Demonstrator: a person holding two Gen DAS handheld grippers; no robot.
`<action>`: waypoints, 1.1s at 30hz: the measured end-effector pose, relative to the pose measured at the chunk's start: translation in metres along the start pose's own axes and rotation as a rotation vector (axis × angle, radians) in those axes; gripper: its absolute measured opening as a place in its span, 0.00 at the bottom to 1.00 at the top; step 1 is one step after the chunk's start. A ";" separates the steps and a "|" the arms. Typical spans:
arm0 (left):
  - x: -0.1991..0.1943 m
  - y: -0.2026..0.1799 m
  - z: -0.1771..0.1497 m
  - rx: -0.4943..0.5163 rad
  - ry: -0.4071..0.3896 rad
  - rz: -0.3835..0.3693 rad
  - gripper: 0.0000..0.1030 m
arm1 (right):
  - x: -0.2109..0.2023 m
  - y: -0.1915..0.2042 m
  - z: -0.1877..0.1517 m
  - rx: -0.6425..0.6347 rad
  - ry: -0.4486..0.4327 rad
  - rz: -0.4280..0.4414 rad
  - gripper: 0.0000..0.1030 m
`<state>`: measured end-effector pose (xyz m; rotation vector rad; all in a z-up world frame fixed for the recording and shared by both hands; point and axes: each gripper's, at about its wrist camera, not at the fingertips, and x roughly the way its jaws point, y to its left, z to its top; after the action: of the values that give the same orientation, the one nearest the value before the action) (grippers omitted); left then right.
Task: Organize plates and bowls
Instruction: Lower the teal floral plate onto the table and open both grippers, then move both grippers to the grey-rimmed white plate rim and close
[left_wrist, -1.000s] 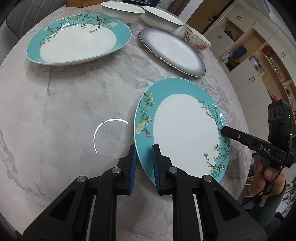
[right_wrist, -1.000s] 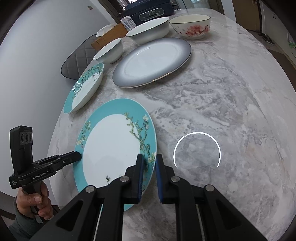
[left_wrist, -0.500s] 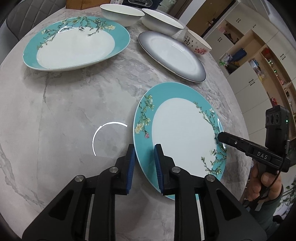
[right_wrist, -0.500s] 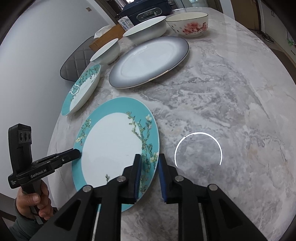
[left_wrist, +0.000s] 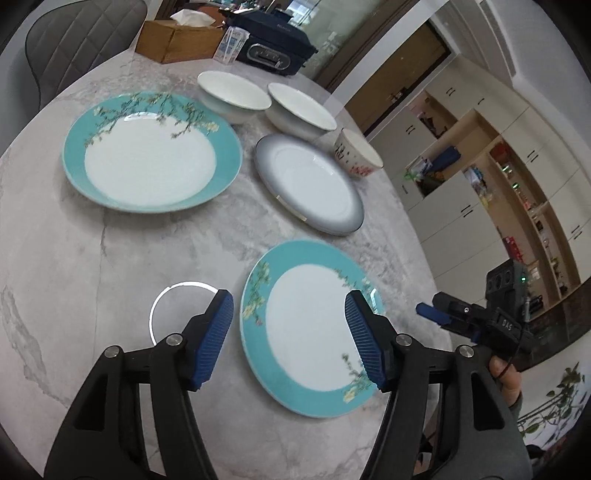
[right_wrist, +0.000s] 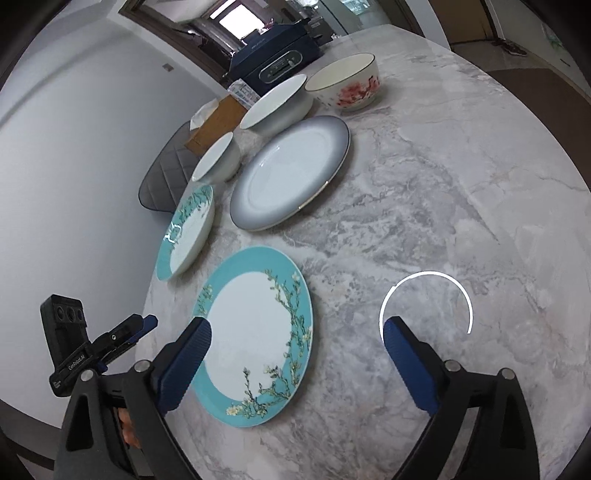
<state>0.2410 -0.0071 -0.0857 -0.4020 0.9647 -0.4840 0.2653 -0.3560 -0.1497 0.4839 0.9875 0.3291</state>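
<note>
the near teal plate (left_wrist: 308, 328) lies flat on the marble table (left_wrist: 110, 258), low and right of centre in the left view. the left gripper (left_wrist: 288, 332) is opening, its blue pads apart and off the rim, one on either side of the plate's near edge. the right gripper (right_wrist: 295, 354) is opening too, wide, pads clear of the plate. the second teal plate (left_wrist: 149, 153) sits upper left, the grey plate (left_wrist: 308, 184) at centre, and three bowls (left_wrist: 232, 94) behind them.
</note>
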 end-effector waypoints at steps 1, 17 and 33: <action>0.000 -0.006 0.008 0.026 -0.014 0.002 0.63 | -0.003 -0.002 0.006 0.013 -0.004 0.013 0.94; 0.086 -0.029 0.146 0.005 0.155 0.086 0.63 | 0.018 -0.028 0.093 0.159 0.023 0.033 1.00; 0.176 -0.015 0.180 -0.003 0.240 0.115 0.63 | 0.076 -0.037 0.140 0.153 0.144 0.107 0.70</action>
<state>0.4749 -0.0978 -0.1047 -0.2930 1.2134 -0.4322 0.4261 -0.3849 -0.1591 0.6603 1.1339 0.3900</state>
